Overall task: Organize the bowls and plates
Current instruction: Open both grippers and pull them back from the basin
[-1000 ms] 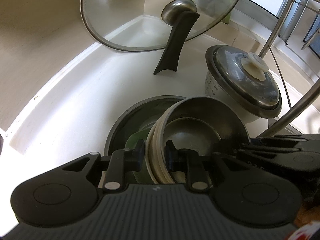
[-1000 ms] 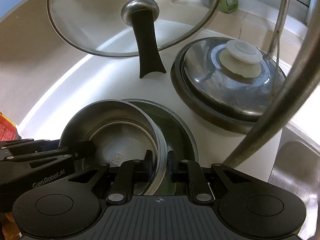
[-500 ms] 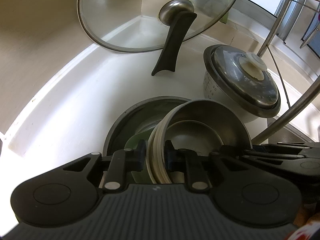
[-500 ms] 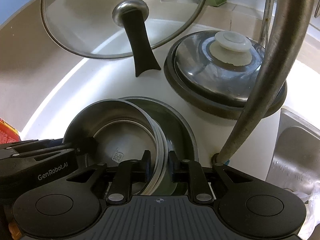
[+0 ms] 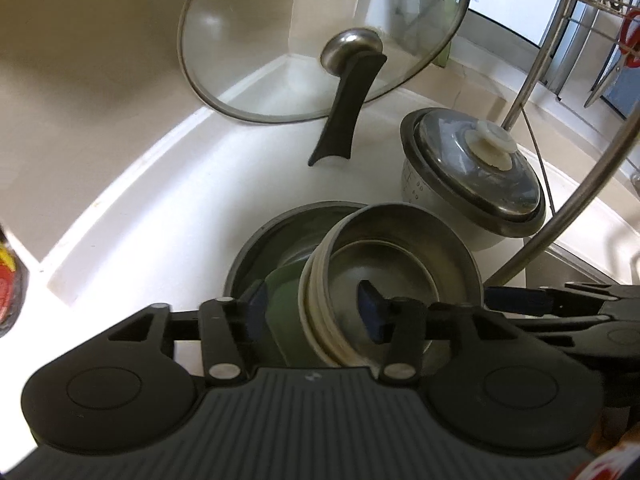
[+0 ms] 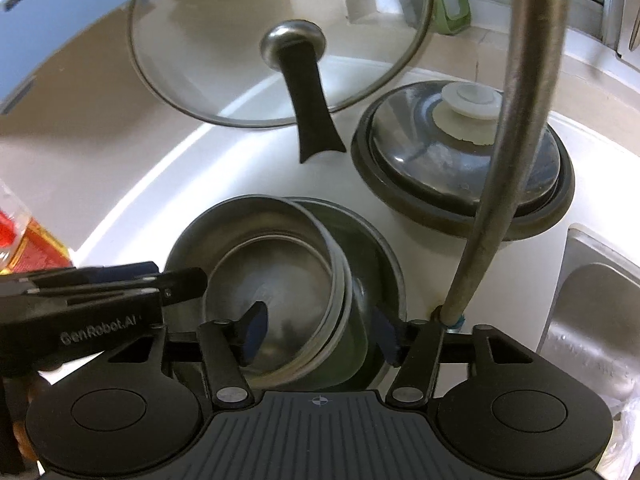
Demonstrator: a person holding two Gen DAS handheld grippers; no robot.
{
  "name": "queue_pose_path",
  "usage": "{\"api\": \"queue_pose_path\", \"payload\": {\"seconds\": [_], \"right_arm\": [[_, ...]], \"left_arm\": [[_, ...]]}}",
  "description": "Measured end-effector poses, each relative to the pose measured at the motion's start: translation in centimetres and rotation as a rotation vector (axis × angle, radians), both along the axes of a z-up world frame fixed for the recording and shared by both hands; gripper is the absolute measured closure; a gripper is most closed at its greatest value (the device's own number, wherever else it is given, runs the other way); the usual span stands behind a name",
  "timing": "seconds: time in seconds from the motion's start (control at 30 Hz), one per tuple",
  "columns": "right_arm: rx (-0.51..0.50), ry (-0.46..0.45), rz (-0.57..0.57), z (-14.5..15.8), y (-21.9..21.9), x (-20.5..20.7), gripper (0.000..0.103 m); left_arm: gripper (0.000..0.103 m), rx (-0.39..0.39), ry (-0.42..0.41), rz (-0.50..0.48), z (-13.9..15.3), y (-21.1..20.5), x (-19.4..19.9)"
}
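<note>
Our left gripper and right gripper are opening, jaws off the steel bowl's rim between them. We judge it light, stiff and slippery; opposite rim edges suit best.

Your left hand-held gripper tilts steeply downward, its jaws opening, blue pads clear on either side of the stacked rims between them. Your right hand-held gripper takes the same steep downward tilt, jaws likewise opening, pads free of the rims they straddle. The two grippers sit side by side, close together.
</note>
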State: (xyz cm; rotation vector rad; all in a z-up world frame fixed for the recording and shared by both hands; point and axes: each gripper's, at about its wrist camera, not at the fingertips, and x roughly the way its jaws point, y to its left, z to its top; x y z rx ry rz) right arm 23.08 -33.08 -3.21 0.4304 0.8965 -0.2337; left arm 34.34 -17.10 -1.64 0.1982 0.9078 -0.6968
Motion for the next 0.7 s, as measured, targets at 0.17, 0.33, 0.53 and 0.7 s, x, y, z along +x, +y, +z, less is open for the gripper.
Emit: {"api": "queue_pose_path", "payload": {"seconds": [0.17,0.33,0.53,0.7], "right_arm": [[-0.006,-0.035,0.006,0.7,0.1,-2.0,0.025],[-0.008,-0.053,0.003,1.0,0.4,-4.0,0.021],[-0.007,-0.071,0.017,1.2,1.4,-6.5,0.021],[0.004,-0.075,0.052,1.0,2.5,-8.9,0.021]], "left_arm": [[0.047,-0.019,-0.03,0.015,1.3,1.6,-1.7],[0.042,-0.017,-0.059,0.031,2.0,3.3,-4.0],[0.042,-0.02,-0.07,0.063,2.3,5.7,-7.1],[0.042,-0.017,-0.076,0.097,2.4,7.3,-10.0]]}}
